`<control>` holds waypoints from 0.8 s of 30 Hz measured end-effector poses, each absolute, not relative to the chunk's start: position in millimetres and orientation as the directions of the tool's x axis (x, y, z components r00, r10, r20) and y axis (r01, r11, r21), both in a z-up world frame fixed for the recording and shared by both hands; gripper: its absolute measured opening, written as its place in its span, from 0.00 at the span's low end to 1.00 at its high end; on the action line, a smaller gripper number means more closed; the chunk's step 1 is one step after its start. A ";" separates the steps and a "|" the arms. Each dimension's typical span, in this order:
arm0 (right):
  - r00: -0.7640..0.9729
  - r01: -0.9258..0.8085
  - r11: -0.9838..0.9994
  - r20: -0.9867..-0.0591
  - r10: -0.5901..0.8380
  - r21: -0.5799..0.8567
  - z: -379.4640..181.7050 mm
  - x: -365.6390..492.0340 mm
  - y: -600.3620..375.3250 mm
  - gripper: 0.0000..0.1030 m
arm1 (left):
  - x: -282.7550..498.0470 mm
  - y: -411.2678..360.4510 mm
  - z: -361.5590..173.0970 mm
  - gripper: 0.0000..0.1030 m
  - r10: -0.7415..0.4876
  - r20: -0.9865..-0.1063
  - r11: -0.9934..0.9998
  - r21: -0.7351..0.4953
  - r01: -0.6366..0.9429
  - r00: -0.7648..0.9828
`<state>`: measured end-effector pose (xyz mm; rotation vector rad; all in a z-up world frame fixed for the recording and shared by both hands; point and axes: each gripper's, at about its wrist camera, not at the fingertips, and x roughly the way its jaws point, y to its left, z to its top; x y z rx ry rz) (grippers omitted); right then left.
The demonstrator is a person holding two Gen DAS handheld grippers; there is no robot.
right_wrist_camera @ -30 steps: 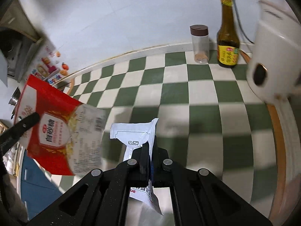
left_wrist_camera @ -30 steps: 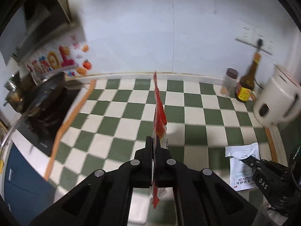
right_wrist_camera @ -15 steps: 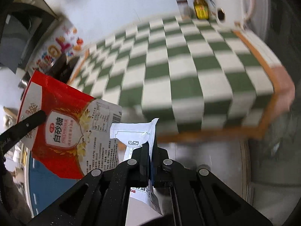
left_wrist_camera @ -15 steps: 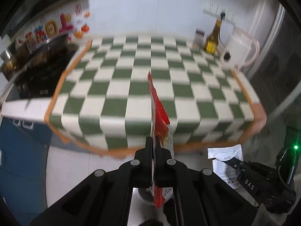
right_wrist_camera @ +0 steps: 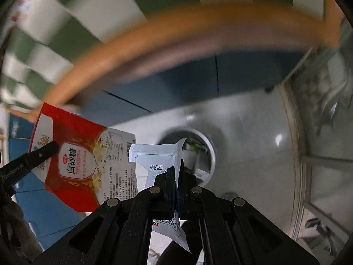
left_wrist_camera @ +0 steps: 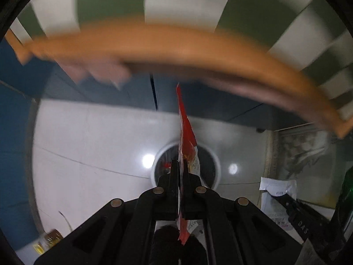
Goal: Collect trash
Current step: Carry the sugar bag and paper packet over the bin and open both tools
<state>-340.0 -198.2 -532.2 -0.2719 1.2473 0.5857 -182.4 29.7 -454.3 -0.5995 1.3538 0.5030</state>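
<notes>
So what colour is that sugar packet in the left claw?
Red and white sugar packet, clearest in the right wrist view.

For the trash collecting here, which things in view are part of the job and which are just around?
Part of the job:
- red sugar packet, clamped in the left gripper
- white sachet, clamped in the right gripper
- round bin on the floor below

Just around:
- checkered counter
- blue cabinet
- small amber jar

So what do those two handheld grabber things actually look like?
Both are matte black plastic. The left gripper and the right gripper each have two thin flat fingers on angular black arms with cut-out openings, joined by round silvery rivets. Seen from the other camera, the fingers bear small pale lettering along the side. No cables or sleeves show clearly.
</notes>
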 end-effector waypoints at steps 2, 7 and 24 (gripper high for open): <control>0.179 -0.562 0.821 -0.955 0.237 0.099 -585.6 -322.2 -196.0 0.00 | -177.1 28.5 -509.6 0.00 -0.045 -0.991 0.738 -0.116 -0.664 0.122; 0.141 -0.591 0.803 -0.971 0.195 0.076 -684.6 -291.4 -188.4 0.00 | -168.9 20.6 -623.6 0.01 -0.090 -0.995 0.742 -0.093 -0.664 0.038; 0.031 -0.558 0.819 -0.983 0.181 0.133 -761.6 -262.3 -154.6 0.66 | -202.8 28.6 -641.3 1.00 -0.016 -1.000 0.716 -0.023 -0.697 0.016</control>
